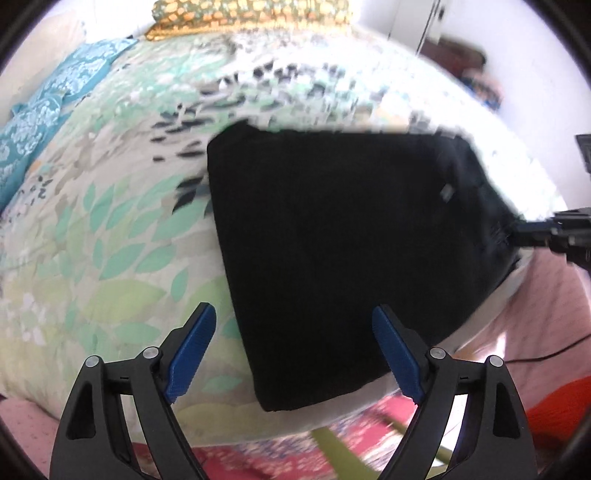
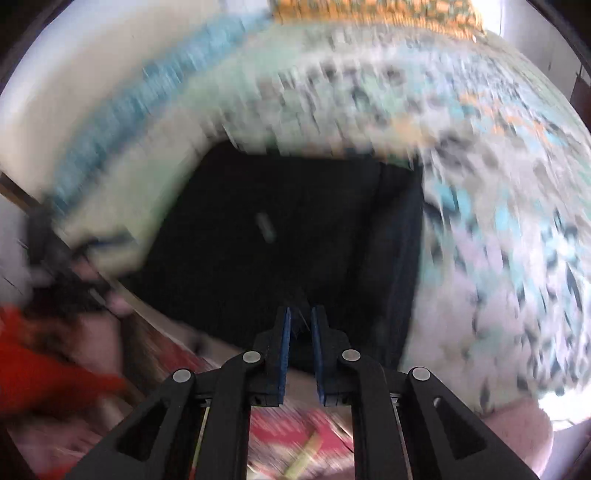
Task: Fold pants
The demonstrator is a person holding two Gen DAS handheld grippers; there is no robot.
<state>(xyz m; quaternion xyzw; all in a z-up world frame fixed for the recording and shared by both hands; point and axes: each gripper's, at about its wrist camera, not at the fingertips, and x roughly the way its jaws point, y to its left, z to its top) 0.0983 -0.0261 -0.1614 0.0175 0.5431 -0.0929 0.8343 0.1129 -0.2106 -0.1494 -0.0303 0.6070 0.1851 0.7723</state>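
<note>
The black pants (image 1: 343, 254) lie folded into a rough square on the leaf-patterned bedspread (image 1: 110, 240). My left gripper (image 1: 293, 354) is open and empty, hovering over the near left corner of the pants. My right gripper (image 2: 301, 317) is nearly closed, pinching the near edge of the pants (image 2: 280, 236). It also shows in the left wrist view (image 1: 546, 232), at the pants' right edge. The right wrist view is heavily blurred.
A teal cloth (image 1: 44, 110) lies at the bed's far left and a yellow-green patterned pillow (image 1: 251, 14) at the head. A red patterned rug (image 1: 332, 435) covers the floor beside the bed. Something orange-red (image 2: 44, 369) is at the lower left.
</note>
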